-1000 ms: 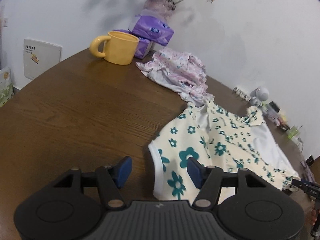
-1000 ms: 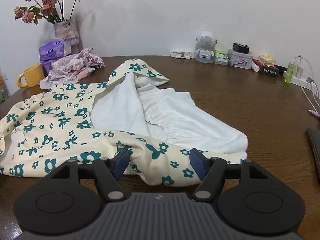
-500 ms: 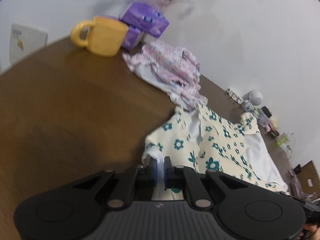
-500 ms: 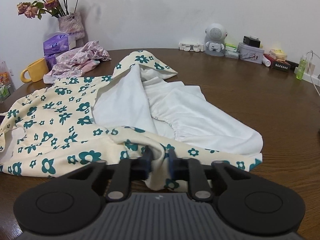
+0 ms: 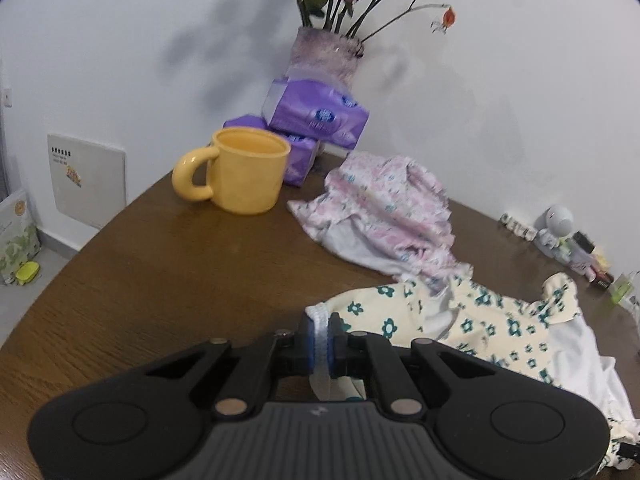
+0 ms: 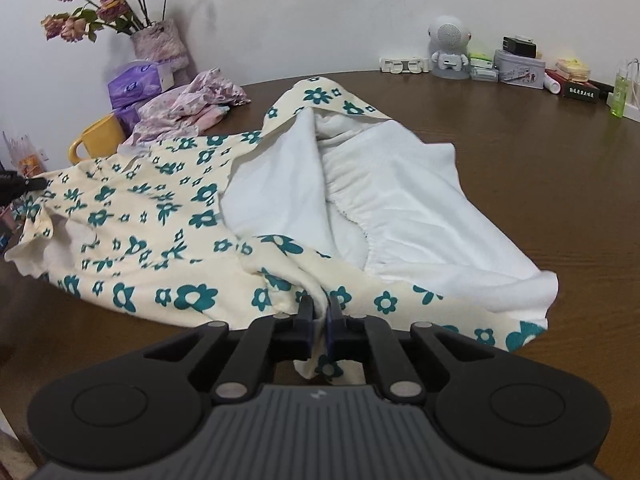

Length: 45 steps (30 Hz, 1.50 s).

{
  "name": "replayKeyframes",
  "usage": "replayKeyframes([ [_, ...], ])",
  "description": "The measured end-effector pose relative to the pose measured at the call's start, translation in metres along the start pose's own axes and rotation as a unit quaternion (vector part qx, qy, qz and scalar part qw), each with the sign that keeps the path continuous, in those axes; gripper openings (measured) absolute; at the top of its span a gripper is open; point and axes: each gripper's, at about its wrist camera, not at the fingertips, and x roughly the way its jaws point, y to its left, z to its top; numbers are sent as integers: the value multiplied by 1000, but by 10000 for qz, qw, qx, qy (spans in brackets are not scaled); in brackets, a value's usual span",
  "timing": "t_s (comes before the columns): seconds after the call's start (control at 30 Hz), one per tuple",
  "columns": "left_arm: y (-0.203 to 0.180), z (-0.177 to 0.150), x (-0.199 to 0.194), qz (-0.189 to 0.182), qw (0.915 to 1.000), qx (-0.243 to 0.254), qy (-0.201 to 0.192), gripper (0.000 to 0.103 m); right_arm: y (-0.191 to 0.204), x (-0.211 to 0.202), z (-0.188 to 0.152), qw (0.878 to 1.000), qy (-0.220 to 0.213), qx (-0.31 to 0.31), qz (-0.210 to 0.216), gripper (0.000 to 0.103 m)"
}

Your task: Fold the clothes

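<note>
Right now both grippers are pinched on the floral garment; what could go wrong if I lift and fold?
The left gripper holds only a thin white hem of the floral garment; it may slip out.

The pink garment touches the floral one's far edge and could drag along.

The yellow mug stands near the left side; a wide swing might knock it.

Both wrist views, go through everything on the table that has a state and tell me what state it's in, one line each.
left gripper: shut on the floral garment's white-edged hem.
right gripper: shut on the floral garment's near edge.
floral garment: unfolded, white lining showing.
pink garment: crumpled, unfolded.
yellow mug: upright.
tissue packs: stacked.
</note>
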Motion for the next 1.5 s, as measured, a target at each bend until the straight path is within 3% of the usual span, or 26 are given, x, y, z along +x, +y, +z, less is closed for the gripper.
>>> replayKeyframes([
  [0.4,9,-18,2,-49,9999,-83,139,7,9,-12,-5,9997,97,220,-89,6],
  [0.5,9,-18,-7,-147,9996,-193,131,25,0,-24,1,9986,-64,513,107,12],
  [0.57,6,-19,-17,-135,9998,-124,-2,45,-9,-34,9,9975,-252,654,104,22],
  [0.63,-2,-22,-24,-128,9999,33,-72,54,-18,-40,21,9976,-417,517,-207,43],
  [0.73,-17,-28,-31,-290,9992,268,-34,61,-32,-35,46,9965,-480,224,-645,53],
  [0.9,-48,-38,-24,-580,9968,458,292,66,-48,14,95,9966,-241,-246,-755,62],
  [1.17,-81,-31,12,-367,9951,655,648,67,-55,102,143,9963,117,-603,-594,67],
  [1.37,-83,-20,38,-272,9948,567,799,67,-66,134,155,9987,302,-318,-268,67],
  [1.47,-82,-17,44,-208,9947,573,823,67,-72,139,155,9993,377,-86,11,53],
  [1.5,-81,-16,47,-185,9948,558,835,67,-73,138,154,9992,386,9,99,37],
])
